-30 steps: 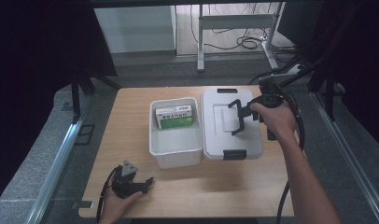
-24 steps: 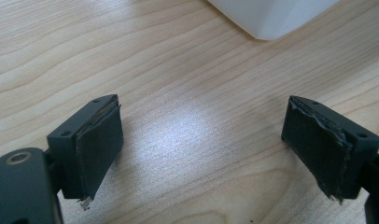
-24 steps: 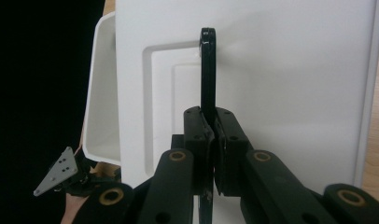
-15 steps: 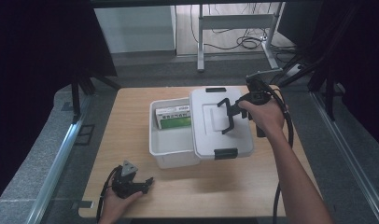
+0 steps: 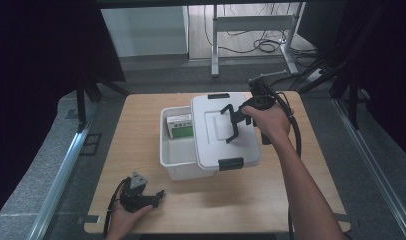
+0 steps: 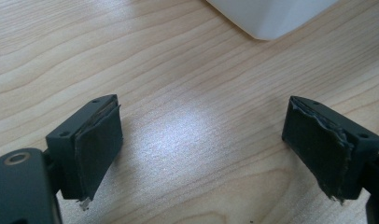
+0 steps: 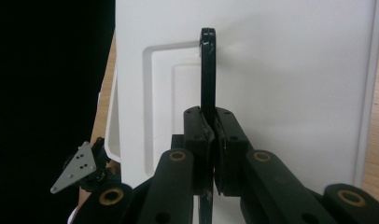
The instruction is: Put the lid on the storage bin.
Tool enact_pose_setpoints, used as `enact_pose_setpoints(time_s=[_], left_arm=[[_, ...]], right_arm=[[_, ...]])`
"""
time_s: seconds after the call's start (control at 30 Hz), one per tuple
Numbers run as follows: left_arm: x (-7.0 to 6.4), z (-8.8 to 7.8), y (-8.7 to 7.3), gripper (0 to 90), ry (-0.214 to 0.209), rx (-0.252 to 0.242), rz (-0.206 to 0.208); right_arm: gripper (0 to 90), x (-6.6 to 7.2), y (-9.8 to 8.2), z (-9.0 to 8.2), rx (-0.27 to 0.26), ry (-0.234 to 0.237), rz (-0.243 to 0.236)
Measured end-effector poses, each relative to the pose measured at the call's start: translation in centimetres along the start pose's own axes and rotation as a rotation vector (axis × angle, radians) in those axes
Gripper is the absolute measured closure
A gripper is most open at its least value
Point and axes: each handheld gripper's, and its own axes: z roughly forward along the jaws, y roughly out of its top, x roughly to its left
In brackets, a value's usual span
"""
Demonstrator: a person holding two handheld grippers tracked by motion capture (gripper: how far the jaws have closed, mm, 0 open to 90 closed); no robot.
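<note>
Lid (image 5: 223, 129), long axis running front to back over the bin (image 5: 177, 159), hangs from its handle (image 7: 207, 70), clamped in the right tool (image 7: 212, 122).

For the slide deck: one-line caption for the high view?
Right gripper clamps the black handle of the white lid, partly over the bin; left gripper rests open.

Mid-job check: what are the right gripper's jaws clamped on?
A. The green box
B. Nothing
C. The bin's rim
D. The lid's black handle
D: in the right gripper view, the right gripper pinches the black handle that stands up from the white lid.
</note>
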Motion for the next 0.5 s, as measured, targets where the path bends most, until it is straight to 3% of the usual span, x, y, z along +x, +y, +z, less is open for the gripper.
enact_pose_setpoints(time_s=[0.5], left_arm=[[0.0,0.0,0.0,12.2,-0.001,-0.002,0.003]], right_arm=[[85.1,1.7,0.4,1.3,0.020,0.001,-0.012]])
